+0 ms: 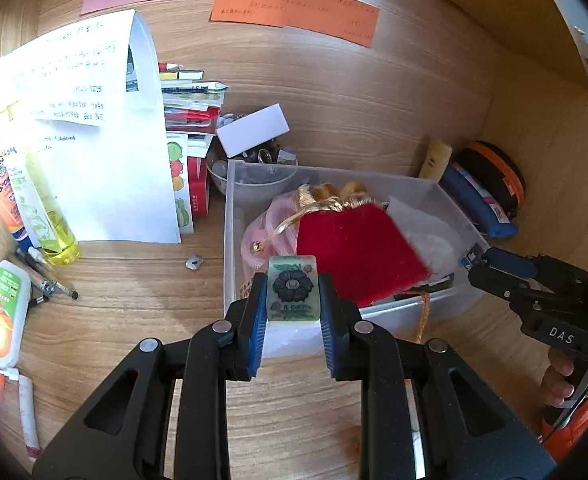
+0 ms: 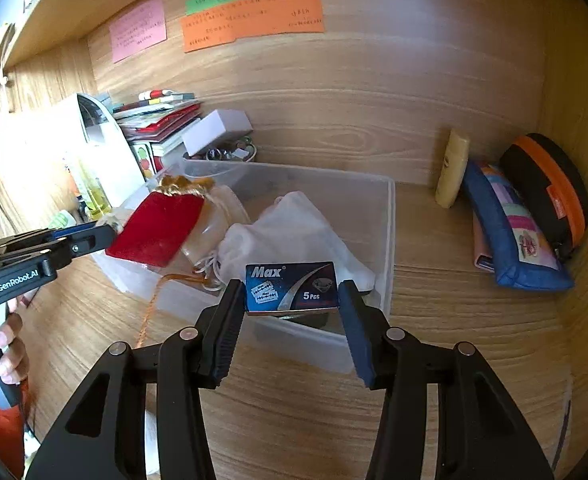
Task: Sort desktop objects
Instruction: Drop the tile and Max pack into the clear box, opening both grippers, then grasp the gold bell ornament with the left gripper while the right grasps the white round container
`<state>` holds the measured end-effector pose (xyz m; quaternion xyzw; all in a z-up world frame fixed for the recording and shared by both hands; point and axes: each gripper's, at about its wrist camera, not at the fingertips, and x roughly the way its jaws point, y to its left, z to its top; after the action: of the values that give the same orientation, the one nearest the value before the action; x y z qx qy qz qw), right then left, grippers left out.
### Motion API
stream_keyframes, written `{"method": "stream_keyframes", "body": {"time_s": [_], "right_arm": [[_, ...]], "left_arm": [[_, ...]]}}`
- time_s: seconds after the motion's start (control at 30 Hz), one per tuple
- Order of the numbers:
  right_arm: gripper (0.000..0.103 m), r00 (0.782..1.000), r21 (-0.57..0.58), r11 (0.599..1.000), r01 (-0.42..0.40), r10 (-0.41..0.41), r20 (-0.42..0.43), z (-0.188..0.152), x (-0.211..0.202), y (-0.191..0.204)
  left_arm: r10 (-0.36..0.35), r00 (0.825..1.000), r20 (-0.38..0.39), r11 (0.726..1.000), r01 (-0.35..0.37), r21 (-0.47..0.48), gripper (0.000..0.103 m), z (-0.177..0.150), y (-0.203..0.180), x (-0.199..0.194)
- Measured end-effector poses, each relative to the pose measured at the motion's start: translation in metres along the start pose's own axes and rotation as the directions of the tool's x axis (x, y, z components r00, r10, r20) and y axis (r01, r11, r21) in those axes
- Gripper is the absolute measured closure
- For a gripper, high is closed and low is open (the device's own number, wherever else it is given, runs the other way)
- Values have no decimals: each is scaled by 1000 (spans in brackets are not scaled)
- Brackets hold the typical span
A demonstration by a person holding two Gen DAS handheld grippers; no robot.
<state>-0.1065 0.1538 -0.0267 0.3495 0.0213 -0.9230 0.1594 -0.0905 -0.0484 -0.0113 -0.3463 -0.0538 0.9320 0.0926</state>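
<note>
On the wood-grain desk, far left, lie glossy plastic tubes and a clear yellow bottle by curled white paper. The left gripper is clamped on a small translucent green tile with a dark carved flower, held over the near wall of the clear plastic bin. Inside it rest a red velvet pouch with gold trim and a white cloth bag. The right gripper pinches a flat blue razor box over the bin's near edge. A blue fabric case leans far right
</note>
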Motion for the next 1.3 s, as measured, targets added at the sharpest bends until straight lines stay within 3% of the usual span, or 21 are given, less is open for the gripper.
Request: {"method": "stream_keyframes", "body": {"time_s": [0.27,0.33,0.37,0.43,0.57,0.7,0.83,1.0,1.07,1.3], "right_arm": [[58,1000,7,1000,10,-10,-1,3,9,-3],[52,1000,3,1000,27,-27,1,3,10,-2],[44,999,0,999,46,-46,3,3,10,-2],[43,998,-8,998,63,-63,9,3,10,-2],[39,998,-14,998,68,-68,8,4,9,-2],[25,999,-30,998,47,-47,-2,4,7,1],[25,998,-85,995,56,-56,-7,-2,3,14],[23,999,-134,990,50,-48,15,-8,-11,31],[22,999,-148,988,44,-42,20,-11,-17,36],[22,1000,-168,986,-8,11,13,-29,-37,53]], "left_arm": [[9,1000,2,1000,-9,12,75,-2,0,7],[37,999,10,999,-37,32,63,-3,-4,7],[31,999,10,999,-32,41,57,-3,-5,7],[26,1000,11,998,-27,50,52,-3,-8,6],[29,1000,10,998,-29,55,50,-3,-10,4],[15,1000,13,999,-15,40,48,-3,-9,-2],[36,999,38,998,-37,51,39,-5,-12,-15],[35,998,49,997,-39,73,35,-11,-18,-31],[37,998,51,996,-41,80,26,-15,-20,-38],[42,997,60,994,-48,99,25,-32,-19,-64]]}}
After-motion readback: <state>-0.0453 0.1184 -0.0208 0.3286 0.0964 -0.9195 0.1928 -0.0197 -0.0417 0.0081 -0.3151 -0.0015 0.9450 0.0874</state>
